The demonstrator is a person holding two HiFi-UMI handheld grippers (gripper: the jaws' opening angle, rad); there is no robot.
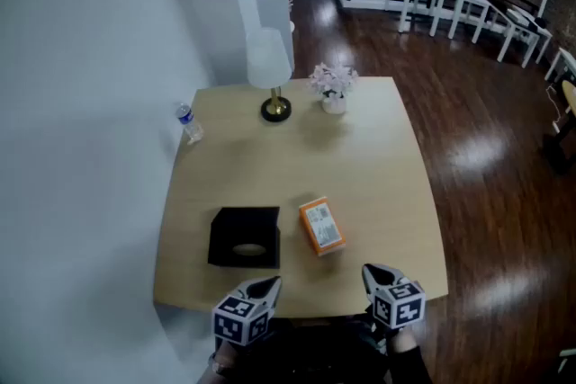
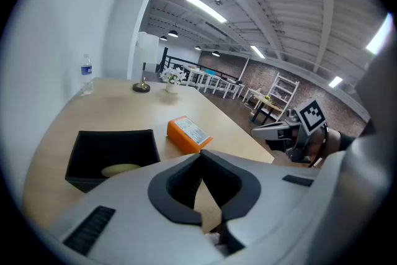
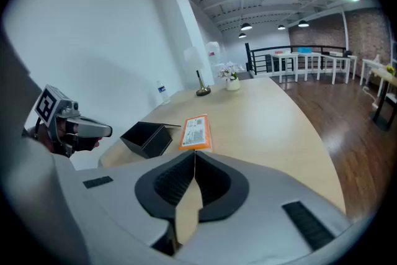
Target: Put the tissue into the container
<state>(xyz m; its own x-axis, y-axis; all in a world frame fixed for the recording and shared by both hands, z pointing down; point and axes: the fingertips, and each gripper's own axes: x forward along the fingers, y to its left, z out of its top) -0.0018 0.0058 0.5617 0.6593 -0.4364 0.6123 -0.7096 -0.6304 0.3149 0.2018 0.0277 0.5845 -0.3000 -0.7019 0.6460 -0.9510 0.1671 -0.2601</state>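
Observation:
An orange tissue pack [image 1: 321, 226] lies flat on the wooden table [image 1: 360, 166], just right of a black open-topped container [image 1: 243, 236]. Inside the container [image 2: 111, 149] a pale oval patch shows on the bottom. Both grippers hover over the table's near edge. My left gripper [image 1: 268, 285] is just in front of the container, its jaws shut and empty [image 2: 200, 155]. My right gripper [image 1: 371, 270] sits in front and to the right of the pack [image 3: 195, 132], also shut on nothing [image 3: 194, 153]. The pack [image 2: 189, 133] and the container [image 3: 147, 138] are touched by neither gripper.
At the table's far side stand a lamp [image 1: 273, 76], a small vase of flowers [image 1: 333, 90] and a water bottle [image 1: 188, 123] near the left edge. A white wall runs along the left. Dark wood floor and white tables [image 1: 450, 0] lie to the right.

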